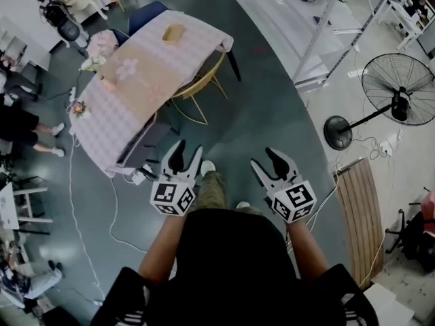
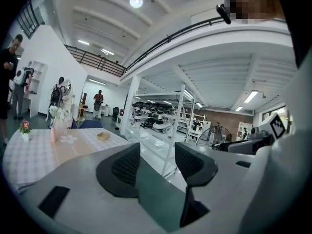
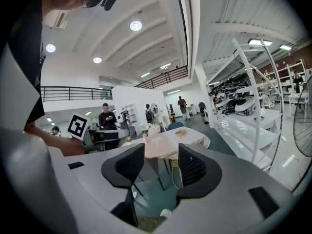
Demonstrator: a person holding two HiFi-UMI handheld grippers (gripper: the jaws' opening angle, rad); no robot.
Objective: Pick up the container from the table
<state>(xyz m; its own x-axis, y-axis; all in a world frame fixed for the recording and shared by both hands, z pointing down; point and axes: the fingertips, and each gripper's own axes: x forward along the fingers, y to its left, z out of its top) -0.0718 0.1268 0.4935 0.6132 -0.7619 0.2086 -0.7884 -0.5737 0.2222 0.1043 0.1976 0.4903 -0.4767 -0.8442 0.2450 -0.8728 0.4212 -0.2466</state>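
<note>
The container [image 1: 173,32] is a small tan box lying near the far end of a long table [image 1: 146,90] covered by a pale checked cloth. It is small in the left gripper view [image 2: 103,136] and in the right gripper view [image 3: 181,132]. My left gripper [image 1: 188,148] and right gripper [image 1: 264,157] hang side by side over the dark floor, well short of the table, and both point towards it. The left gripper [image 2: 158,156] stands open with nothing between its jaws. So does the right gripper [image 3: 161,161]. The person's shoes show below between the two.
A yellow chair [image 1: 197,90] is tucked under the table's near right side and a blue chair [image 1: 146,15] stands at its far end. Flower vases [image 1: 79,107] sit on the cloth. A standing fan [image 1: 397,94], metal shelving [image 1: 326,19] and a slatted board [image 1: 360,209] are at right. People stand at left.
</note>
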